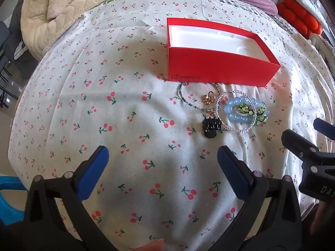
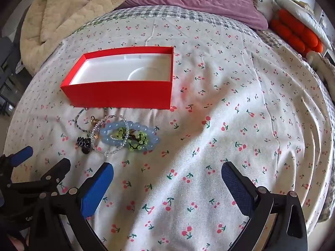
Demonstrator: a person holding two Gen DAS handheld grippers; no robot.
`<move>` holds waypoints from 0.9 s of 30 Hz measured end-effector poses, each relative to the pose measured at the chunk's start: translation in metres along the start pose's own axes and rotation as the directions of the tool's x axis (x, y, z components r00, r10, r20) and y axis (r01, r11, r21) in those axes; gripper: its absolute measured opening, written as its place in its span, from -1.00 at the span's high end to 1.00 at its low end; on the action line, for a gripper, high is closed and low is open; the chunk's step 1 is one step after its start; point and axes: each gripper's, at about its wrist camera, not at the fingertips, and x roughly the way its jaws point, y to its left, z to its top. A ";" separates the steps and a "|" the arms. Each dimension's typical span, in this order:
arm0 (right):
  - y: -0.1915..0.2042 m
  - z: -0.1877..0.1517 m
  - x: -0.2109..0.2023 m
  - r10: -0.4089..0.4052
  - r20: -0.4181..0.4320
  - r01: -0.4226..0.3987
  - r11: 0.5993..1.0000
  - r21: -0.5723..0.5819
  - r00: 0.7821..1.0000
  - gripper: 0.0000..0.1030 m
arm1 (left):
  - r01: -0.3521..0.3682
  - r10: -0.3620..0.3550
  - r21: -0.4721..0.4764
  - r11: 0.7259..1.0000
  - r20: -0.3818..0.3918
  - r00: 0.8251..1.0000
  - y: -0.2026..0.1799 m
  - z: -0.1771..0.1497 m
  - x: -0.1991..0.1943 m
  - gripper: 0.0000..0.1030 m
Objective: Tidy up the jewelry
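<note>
The left gripper [image 1: 162, 156] hangs over the cherry-print sheet [image 1: 117, 113] with its blue pads spread as wide as they go and nothing between them; it is tilted steeply down, which reads as a ready pose ahead of a first pick. From its own view the jewelry heap lies at about one o'clock, just beyond the right pad: a black hair claw [image 1: 211, 128] nearest, then a clear beaded bangle [image 1: 235, 112] overlapping a blue bead bracelet [image 1: 237, 111], with green bead pieces [image 1: 260, 113] at the heap's far right, and a gold ring [image 1: 208, 99] inside the loop of a thin dark beaded chain [image 1: 188, 102]. The pieces overlap, so lifting one may drag a neighbour. Further out at twelve to one o'clock sits the open red box [image 1: 219, 69], its white interior empty; the chain's far end touches or slips under its near wall, I cannot tell which. The box stands just behind the heap, probably so each piece needs only a short carry. The right gripper [image 2: 167, 174] is likewise fully spread and empty, also angled down; in its view the heap sits at about eleven o'clock and the box beyond it at eleven to twelve. Bedding and a purple pillow [image 2: 201, 2] lie at the far edge.
</note>
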 end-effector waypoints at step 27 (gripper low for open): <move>0.002 -0.001 0.003 -0.007 -0.004 0.007 1.000 -0.016 1.000 -1.00 | 0.005 -0.005 -0.011 1.000 0.009 1.000 0.008 0.001 -0.005 -1.00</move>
